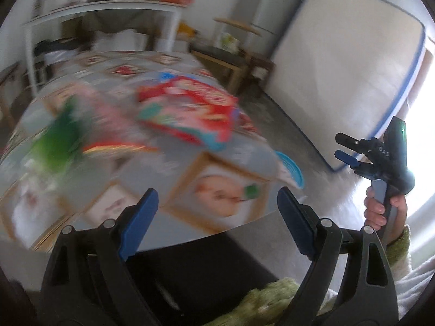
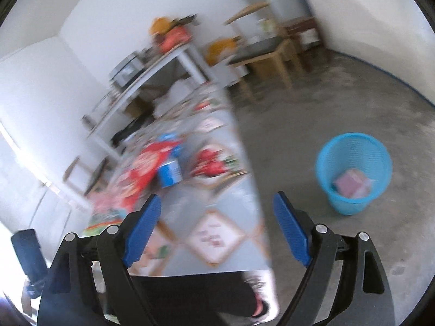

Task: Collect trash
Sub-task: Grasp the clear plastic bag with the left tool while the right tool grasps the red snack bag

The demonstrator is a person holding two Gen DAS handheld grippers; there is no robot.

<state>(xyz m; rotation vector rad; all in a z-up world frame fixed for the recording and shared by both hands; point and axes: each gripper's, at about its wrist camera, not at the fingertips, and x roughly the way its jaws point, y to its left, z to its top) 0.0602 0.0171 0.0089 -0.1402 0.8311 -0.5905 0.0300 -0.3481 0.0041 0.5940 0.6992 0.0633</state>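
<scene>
Trash bin (image 2: 353, 174) sits right of the right gripper (image 2: 217, 228)'s wide, empty fingers; left gripper (image 1: 217, 222) likewise wide.

Plain white walls (image 2: 114, 13) all round, over a bare grey concrete floor (image 2: 339, 100). Far left, a white shelf table (image 1: 103, 8) crowded with blurred clutter (nothing legible). Far centre, a low wooden table (image 1: 225, 59) with a dark top. Right, a pale mattress (image 1: 342, 62) with blue piping, stood upright against the wall. Beyond it a tall grey cabinet (image 1: 269, 2). Hard daylight flooding in at far right.
</scene>
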